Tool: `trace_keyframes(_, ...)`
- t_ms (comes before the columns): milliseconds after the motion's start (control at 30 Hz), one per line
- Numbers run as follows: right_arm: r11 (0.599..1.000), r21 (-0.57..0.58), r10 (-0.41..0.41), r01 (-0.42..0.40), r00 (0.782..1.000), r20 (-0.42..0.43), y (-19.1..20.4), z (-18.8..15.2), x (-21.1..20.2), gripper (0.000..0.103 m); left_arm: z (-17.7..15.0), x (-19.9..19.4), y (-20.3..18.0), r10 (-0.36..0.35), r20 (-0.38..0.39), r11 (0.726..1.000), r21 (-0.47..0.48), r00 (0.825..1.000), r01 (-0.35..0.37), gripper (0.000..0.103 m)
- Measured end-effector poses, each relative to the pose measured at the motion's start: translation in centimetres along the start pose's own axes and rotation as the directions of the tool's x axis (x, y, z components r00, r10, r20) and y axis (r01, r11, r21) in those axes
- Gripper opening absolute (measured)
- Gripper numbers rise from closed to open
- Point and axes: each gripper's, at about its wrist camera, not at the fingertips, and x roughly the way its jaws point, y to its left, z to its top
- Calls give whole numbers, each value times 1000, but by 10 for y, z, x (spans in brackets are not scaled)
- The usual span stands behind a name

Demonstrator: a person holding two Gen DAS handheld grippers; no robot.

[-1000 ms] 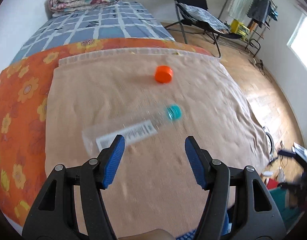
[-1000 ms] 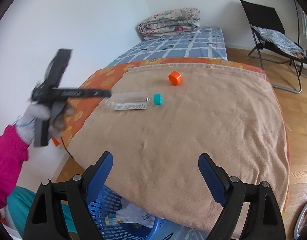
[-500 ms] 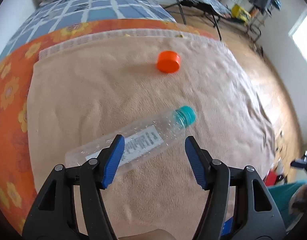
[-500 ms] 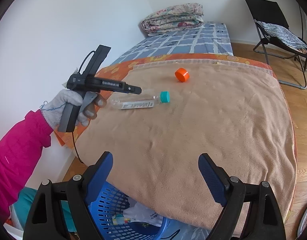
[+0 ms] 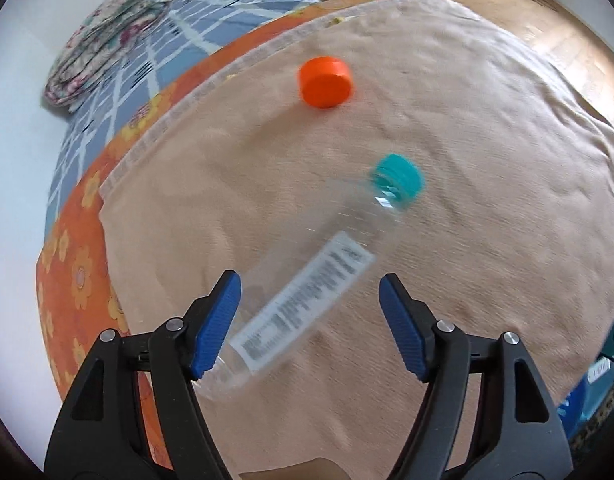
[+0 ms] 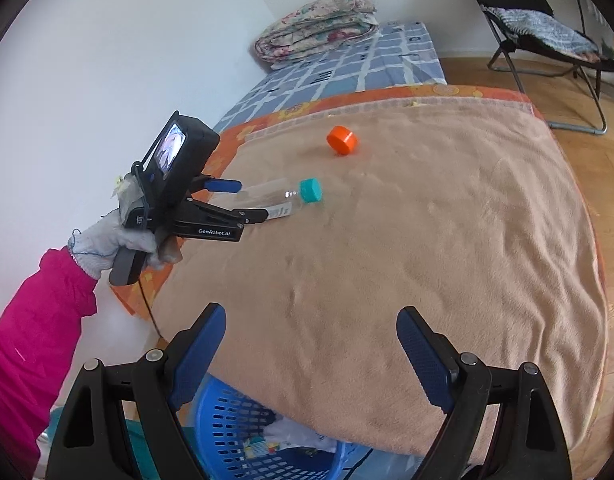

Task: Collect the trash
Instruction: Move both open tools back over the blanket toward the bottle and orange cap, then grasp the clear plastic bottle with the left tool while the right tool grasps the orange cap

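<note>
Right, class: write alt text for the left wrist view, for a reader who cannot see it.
The left claw, its jaws opening, hangs over a clear plastic bottle with a teal cap lying on a beige blanket; the bottle's lower body sits between the blue pads, not gripped. An orange lid lies further up the blanket.

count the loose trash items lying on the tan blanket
2. A clear plastic bottle with a teal cap lies between the opening jaws of the left gripper; an orange cap sits apart, farther up the tan blanket. More trash may be hidden off the bed.
</note>
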Motion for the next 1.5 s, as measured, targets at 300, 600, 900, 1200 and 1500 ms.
trace_keyframes(300, 991, -116, -60, 65, 997, 50, 0, 40, 30, 89, -1, 16, 27, -46, 27, 993, -109, 999, 49, 78)
trace_keyframes(600, 967, -230, -87, 107, 992, 93, -19, 99, 98, 85, -7, 14, 54, -101, 51, 950, -291, 994, 112, 73)
trace_keyframes(900, 956, -281, -71, 85, 996, 60, -21, 130, 167, 78, -13, 35, 49, -59, 34, 958, -278, 998, 66, 74)
trace_keyframes(1200, 929, -345, -116, 135, 990, 75, -12, 150, 206, 78, -34, 24, 69, -216, 115, 877, -413, 970, 244, 63)
trace_keyframes(1500, 910, -378, -140, 171, 984, 107, -6, 162, 229, 70, -52, 15, 57, -272, 135, 855, -419, 953, 304, 63)
